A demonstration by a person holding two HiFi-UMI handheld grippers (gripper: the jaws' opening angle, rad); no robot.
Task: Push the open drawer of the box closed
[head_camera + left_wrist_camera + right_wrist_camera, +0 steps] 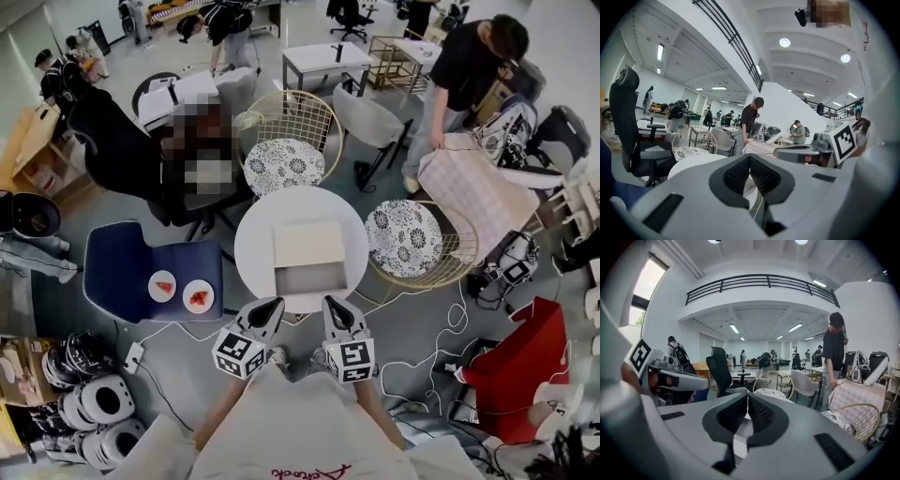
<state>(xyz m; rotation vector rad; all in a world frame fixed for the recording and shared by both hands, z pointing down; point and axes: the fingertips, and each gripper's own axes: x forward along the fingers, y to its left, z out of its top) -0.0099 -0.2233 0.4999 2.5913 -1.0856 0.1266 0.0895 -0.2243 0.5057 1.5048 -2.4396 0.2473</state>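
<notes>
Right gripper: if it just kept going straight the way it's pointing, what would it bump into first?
Probably the open drawer of the box: the right gripper, jaws shut, points at its front from the table edge. Its height is hard to judge, so it might pass over.

Bright ceiling lights; fisheye edges bend, corners dark, perhaps soft.

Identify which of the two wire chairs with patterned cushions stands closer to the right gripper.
The chair right of the white table, close to the right gripper. The other chair stands beyond the table's far edge.
</notes>
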